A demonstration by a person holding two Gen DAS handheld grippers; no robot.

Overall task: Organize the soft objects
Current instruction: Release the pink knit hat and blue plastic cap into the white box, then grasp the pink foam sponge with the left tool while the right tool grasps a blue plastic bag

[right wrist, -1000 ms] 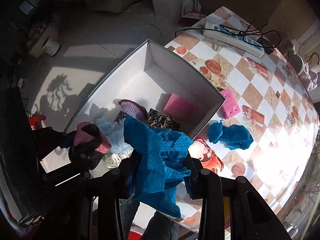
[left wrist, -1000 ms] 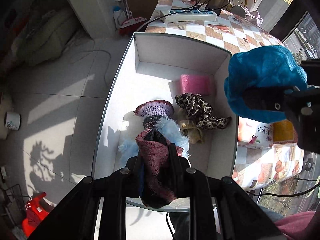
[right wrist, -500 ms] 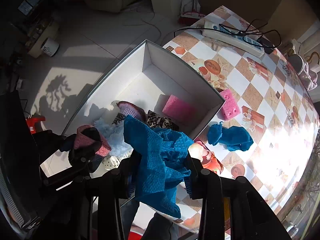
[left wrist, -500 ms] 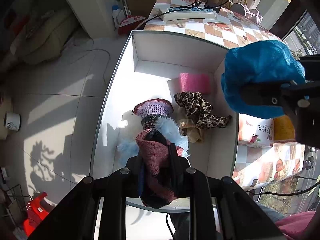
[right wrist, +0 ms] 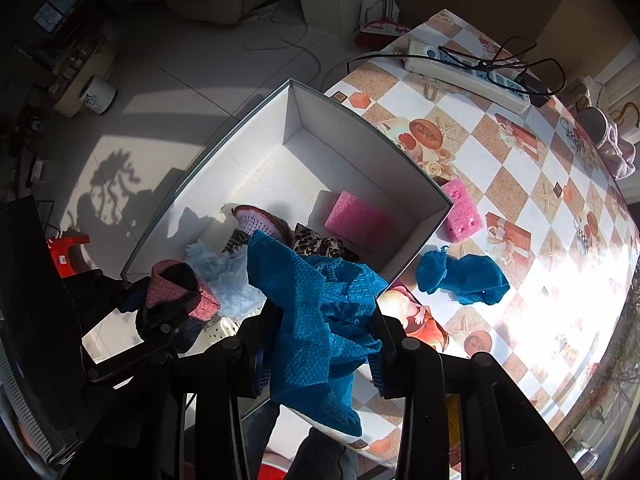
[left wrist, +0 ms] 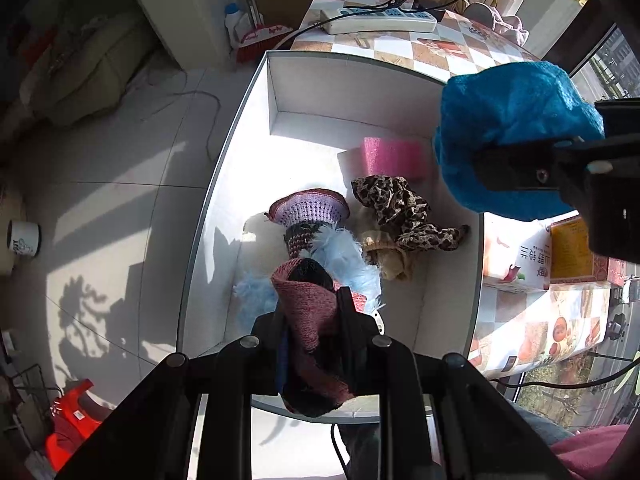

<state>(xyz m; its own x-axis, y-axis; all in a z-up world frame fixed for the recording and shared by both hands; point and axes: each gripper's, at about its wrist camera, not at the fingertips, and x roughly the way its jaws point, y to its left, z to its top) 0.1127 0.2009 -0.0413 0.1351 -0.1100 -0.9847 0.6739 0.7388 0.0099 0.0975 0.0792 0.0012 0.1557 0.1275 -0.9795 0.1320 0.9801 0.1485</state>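
Left gripper (left wrist: 311, 312): pinched tight on one pink-and-black knitted sock (left wrist: 310, 312), which hangs between the fingers above the near end of the box.
Right gripper (right wrist: 318, 322): jaws partly apart and clamped on one crumpled blue cloth (right wrist: 316, 308), held up over the box's near right corner.
Box (right wrist: 362, 142): one white, open-topped box, set along the left edge of the table, with floor beyond its far side.
In the box, counted: one pink sponge (left wrist: 394, 156) against the right wall; one leopard-print cloth (left wrist: 400, 210) just beside it; one purple knitted piece (left wrist: 308, 210); one fluffy pale blue piece (left wrist: 344, 256) under the held sock; one beige piece (left wrist: 386, 256) touching the leopard cloth.
On the table (right wrist: 532, 184), outside the box: a second pink sponge (right wrist: 462, 210) touching the box's outer right wall; a second blue cloth (right wrist: 464, 274) lying near the box.
Also on the table: one white power strip (right wrist: 468, 72) with black cables, at the far end; one printed carton (left wrist: 516, 256) by the near end of the box.
Blue cloths: two in all.
Pink sponges: two in all.
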